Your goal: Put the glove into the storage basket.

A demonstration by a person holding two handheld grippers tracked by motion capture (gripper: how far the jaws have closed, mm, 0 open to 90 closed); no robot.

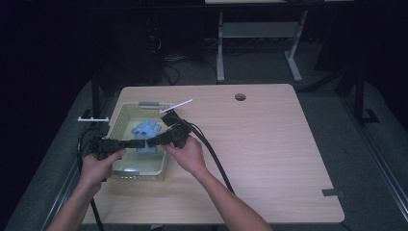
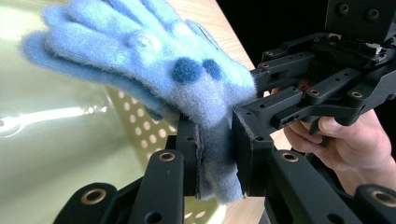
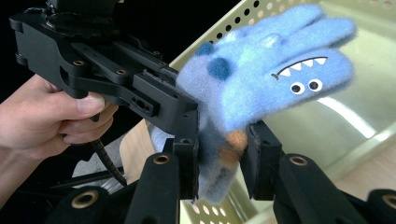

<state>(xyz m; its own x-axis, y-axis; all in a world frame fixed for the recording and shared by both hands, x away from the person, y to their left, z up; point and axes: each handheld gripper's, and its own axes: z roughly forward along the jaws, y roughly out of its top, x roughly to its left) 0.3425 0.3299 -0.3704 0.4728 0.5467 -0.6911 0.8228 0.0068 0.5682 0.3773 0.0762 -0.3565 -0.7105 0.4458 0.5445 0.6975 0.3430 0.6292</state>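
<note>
You will find no word, brand name or number to read in these pictures. The blue glove [image 3: 261, 79], held between the jaws in your right gripper view, carries only a stitched monster face [image 3: 301, 74]: two round eyes and a mouth line with white teeth, above and to the right of that claw. It is a drawing, not writing. In your left gripper view the glove [image 2: 154, 60] above the claw shows two dark blue spots and no letters. The basket [image 1: 126, 113] and the table [image 1: 269, 144] in the high view bear no label that can be read.
</note>
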